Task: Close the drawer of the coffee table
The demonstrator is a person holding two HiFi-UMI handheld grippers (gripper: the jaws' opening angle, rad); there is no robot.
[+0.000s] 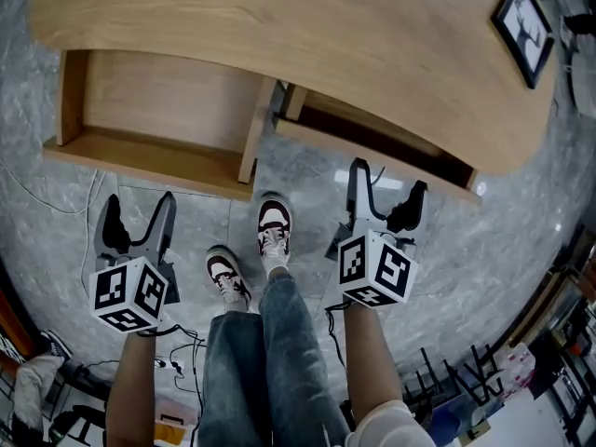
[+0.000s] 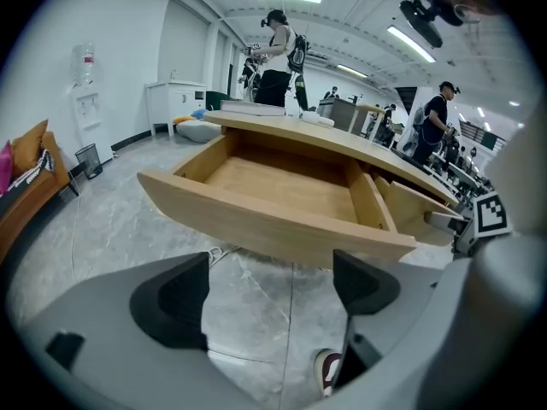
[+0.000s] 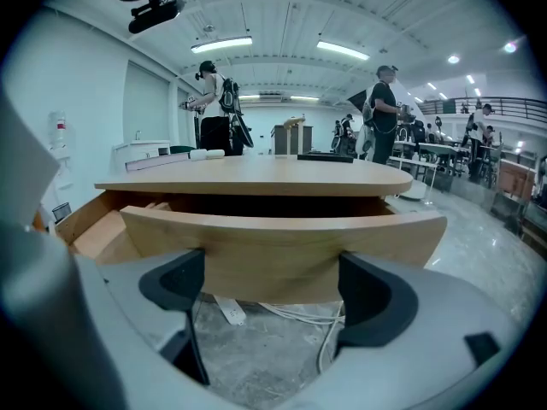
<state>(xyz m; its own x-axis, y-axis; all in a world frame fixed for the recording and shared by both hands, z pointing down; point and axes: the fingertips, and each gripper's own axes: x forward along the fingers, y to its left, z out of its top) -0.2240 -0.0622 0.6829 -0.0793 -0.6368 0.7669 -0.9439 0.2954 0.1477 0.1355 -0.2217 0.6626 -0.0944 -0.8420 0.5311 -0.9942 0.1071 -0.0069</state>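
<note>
The wooden coffee table has two drawers. The left drawer is pulled far out and is empty; its curved front panel fills the left gripper view. The right drawer stands only a little way out, and its front is close ahead in the right gripper view. My left gripper hangs open just short of the left drawer's front, apart from it. The right gripper is open too, its fingertips level with the right drawer's front; whether they touch it I cannot tell.
A framed picture lies on the tabletop's far right. The person's shoes stand between the grippers on the marble floor. Cables run under the table. People stand in the room behind; a sofa is at left.
</note>
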